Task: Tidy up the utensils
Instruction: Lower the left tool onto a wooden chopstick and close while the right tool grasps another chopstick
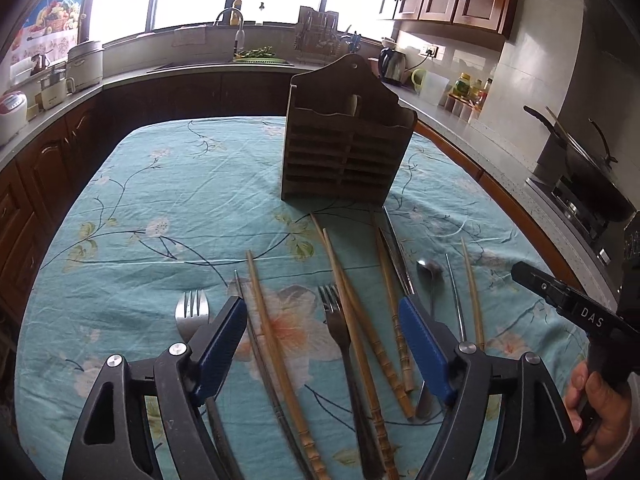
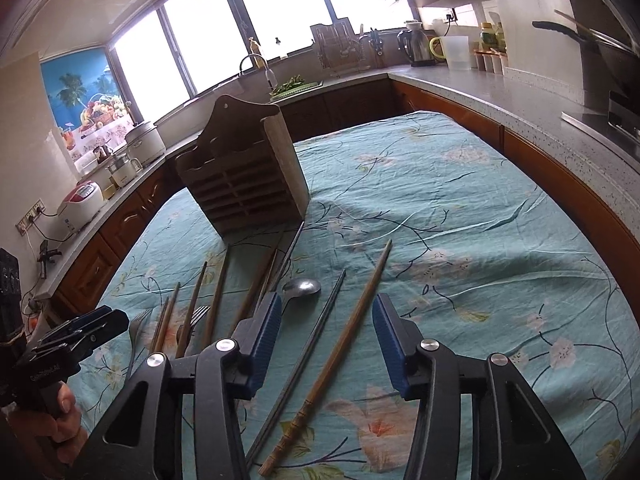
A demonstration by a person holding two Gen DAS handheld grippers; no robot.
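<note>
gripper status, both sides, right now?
Left tool: open, holding nothing; fork and wooden chopsticks lie on the cloth below its jaws.
Right tool: open, holding nothing; one wooden chopstick lies below.

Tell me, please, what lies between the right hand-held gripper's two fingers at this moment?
In the right wrist view, the right hand-held gripper has its fingers apart around a wooden chopstick and a dark metal chopstick, both flat on the tablecloth and unpinched.

Both grippers are black with ribbed blue pads and round silver screws: left gripper [image 1: 322, 320], right gripper [image 2: 326, 320]. White "DAS" lettering marks the right one's side; a pale cuff, perhaps, shows at one hand [image 1: 604, 408].
</note>
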